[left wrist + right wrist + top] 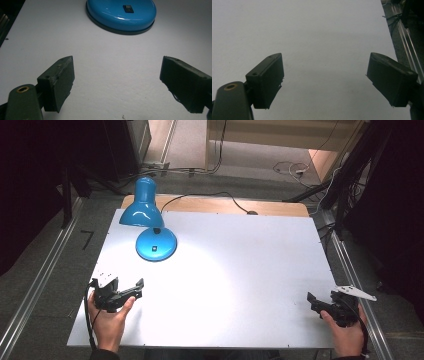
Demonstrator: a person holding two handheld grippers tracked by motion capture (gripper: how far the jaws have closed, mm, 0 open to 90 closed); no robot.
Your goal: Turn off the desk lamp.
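The blue desk lamp (pixel 149 220) stands at the table's (pixel 240 270) far left, its round base (pixel 121 13) straight ahead of the left gripper (pixel 131 289) – much the nearer one – whose jaws stand wide apart and empty, like those of the right gripper (pixel 316 301) near the right edge.

high: above, facing forward-down | left tool view: near lamp base (pixel 121 13) | shared: table (pixel 240 270)

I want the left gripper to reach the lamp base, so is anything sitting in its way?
Nothing visible. Between the open left gripper and the lamp base there is bare white table.
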